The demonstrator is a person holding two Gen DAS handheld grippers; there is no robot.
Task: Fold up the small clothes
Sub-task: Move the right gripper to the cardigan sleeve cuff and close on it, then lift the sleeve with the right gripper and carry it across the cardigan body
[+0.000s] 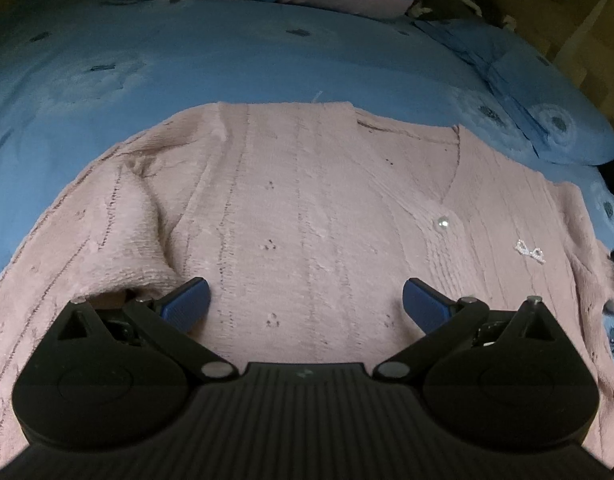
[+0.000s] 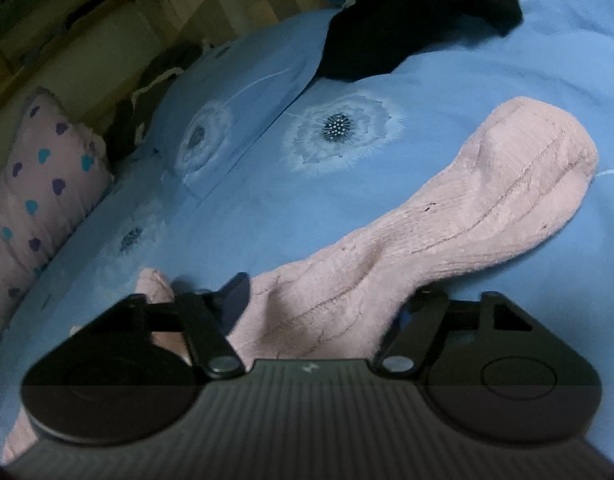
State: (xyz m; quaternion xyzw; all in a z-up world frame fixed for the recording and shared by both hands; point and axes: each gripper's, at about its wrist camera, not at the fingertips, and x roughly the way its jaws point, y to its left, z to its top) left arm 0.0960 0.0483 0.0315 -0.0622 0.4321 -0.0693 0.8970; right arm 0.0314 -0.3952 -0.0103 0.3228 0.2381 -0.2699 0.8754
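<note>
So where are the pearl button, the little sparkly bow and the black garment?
Round pearl button (image 1: 442,223): left wrist view, its centre.
Small sparkly bow (image 1: 530,252): left wrist view, its middle.
Black garment (image 2: 419,24): right wrist view, its middle, lying on the bed.

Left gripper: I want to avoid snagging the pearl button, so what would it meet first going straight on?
Probably the plain knit front of the pink cardigan, between the open left gripper fingers; the pearl button sits off to the right.
</note>
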